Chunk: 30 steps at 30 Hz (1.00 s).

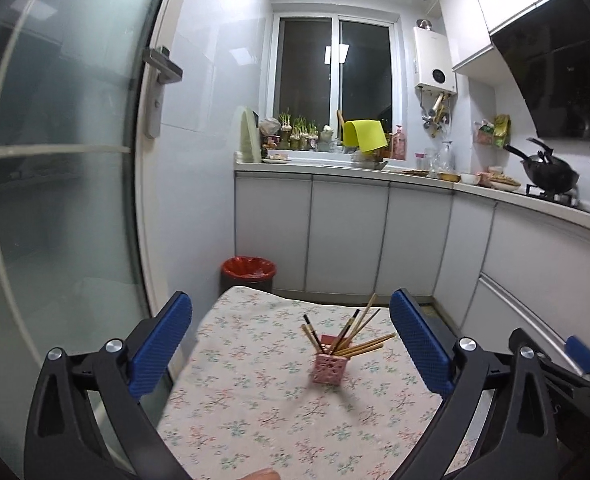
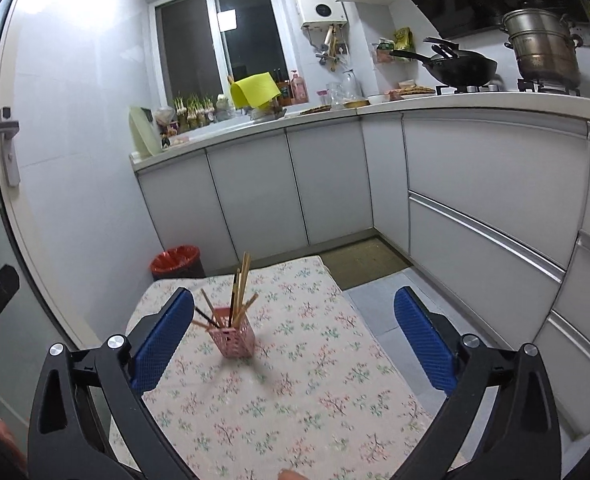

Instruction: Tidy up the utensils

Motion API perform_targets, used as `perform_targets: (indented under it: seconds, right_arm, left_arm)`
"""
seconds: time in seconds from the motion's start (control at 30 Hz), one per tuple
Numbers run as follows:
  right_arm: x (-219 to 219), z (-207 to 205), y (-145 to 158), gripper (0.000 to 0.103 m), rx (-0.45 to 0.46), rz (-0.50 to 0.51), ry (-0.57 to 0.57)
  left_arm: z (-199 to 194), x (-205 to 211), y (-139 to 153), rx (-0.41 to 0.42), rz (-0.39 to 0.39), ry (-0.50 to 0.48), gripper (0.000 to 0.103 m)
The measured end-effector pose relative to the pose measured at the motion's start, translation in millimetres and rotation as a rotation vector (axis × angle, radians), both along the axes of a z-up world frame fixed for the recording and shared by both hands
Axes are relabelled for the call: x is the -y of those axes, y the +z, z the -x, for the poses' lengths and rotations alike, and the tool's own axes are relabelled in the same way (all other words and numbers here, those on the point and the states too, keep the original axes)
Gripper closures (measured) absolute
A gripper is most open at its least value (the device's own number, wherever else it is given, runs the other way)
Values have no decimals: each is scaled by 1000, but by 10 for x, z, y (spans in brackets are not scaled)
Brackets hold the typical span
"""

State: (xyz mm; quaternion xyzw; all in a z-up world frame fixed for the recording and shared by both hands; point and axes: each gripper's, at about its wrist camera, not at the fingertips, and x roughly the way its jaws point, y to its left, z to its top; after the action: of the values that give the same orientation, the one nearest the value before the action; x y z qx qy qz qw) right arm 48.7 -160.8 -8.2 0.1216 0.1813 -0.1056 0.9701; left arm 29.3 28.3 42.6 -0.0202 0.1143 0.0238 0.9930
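A pink lattice holder [image 1: 330,367] stands upright on the floral tablecloth [image 1: 255,400], with several wooden and dark chopsticks [image 1: 359,330] leaning out of it. My left gripper [image 1: 291,340] hangs above the table's near part, open wide, nothing between its blue pads [image 1: 161,344]. In the right wrist view the same holder [image 2: 233,336] with its chopsticks [image 2: 239,292] stands just right of the left pad [image 2: 163,340]. My right gripper [image 2: 293,336] is also open and empty, back from the holder. Its blue fingertip shows at the right edge of the left wrist view.
A bin with a red liner [image 1: 248,274] stands beyond the table's far edge. White cabinets [image 2: 335,184] and a crowded counter run behind and to the right, with a wok [image 2: 461,68] and steel pot [image 2: 545,46]. A glass door [image 1: 55,160] is close on the left.
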Motion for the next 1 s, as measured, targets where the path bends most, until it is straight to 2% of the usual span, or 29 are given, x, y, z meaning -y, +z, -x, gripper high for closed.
perform_targets:
  seconds: [0.2, 0.33, 0.47, 0.7, 0.83, 1.0]
  right_arm:
    - [-118, 266, 111, 7, 33, 64, -32]
    - [-166, 354, 153, 7, 22, 116, -49]
    - [-157, 430, 171, 7, 36, 122, -61]
    - [-150, 442, 100, 7, 8, 126, -64]
    - [-148, 427, 57, 7, -10, 139, -65]
    - [-143, 417, 33, 7, -22, 141, -65]
  left_arm:
    - [180, -14, 58, 19, 8, 9, 7]
    - [244, -2, 78, 16, 21, 2, 7]
    - [252, -2, 86, 3, 25, -14, 7]
    - [210, 14, 18, -41, 26, 0, 7]
    - [193, 67, -29, -47, -6, 35, 7]
    - [173, 86, -68, -61, -6, 26, 7]
